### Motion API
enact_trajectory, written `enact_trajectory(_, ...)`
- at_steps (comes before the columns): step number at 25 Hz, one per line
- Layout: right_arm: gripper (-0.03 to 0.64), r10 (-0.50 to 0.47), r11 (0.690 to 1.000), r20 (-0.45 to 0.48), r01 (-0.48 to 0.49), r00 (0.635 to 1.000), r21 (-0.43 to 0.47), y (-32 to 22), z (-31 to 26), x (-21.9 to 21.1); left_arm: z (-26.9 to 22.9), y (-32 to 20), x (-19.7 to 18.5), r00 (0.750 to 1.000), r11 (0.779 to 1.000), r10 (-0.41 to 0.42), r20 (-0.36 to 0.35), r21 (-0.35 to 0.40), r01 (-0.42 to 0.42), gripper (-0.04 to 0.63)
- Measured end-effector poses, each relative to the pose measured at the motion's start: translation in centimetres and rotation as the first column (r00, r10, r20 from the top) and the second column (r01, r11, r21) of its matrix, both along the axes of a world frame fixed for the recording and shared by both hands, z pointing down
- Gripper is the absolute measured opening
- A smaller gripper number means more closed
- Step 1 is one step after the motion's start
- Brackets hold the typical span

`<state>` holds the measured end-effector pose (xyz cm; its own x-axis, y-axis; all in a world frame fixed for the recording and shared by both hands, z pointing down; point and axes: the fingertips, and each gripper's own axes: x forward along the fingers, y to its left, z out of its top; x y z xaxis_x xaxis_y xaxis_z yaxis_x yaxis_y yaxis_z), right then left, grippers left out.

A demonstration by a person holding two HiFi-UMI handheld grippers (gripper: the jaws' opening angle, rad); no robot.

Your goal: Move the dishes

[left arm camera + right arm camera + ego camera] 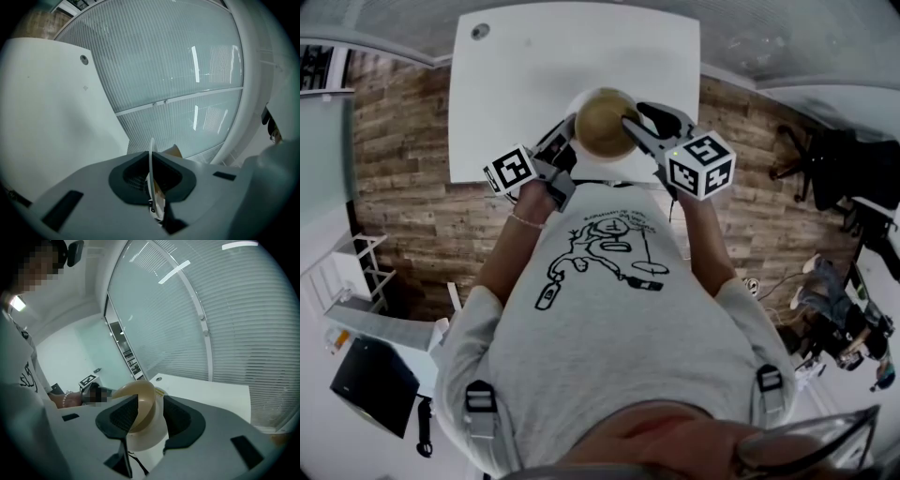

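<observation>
Left hand-held gripper (566, 145) shut tight on white plate (151, 159) rim. Right hand-held gripper (631, 124) clamped on tan bowl (602, 122) wall, upper centre, over counter (544, 66).

I see a grey T-shirt (609, 319) with a black line drawing, buckled shoulder straps (480, 398), a thin bracelet (525, 221) at the left wrist, and the left gripper (572, 133) and right gripper (632, 127), both pale grey with dark pads and black-and-white marker cubes.
</observation>
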<state>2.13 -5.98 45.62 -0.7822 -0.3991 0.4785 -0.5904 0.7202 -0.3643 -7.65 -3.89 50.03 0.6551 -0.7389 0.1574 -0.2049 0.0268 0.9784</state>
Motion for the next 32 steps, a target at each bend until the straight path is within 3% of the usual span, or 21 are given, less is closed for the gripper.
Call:
enact_trajectory(13,0.150,-0.016,0.998,-0.049,0.013,0.999,-0.056,0.2,1.6,-0.2,0.0,-0.2,0.8,1.000,1.000,0.026,0.007,-0.001,-0.026,0.012)
enact_trajectory(21,0.046,0.023,0.999,-0.086,-0.026,0.996,-0.040,-0.4,1.7,0.2,-0.1,-0.4,0.9,1.000,1.000,0.028,-0.005,0.000,-0.028,0.012)
enact_trajectory(32,0.041,0.057,0.998,-0.075,-0.059,0.996,-0.031,-0.9,1.1,0.9,0.2,-0.4,0.7,1.000,1.000,0.022,0.003,-0.002,-0.022,0.012)
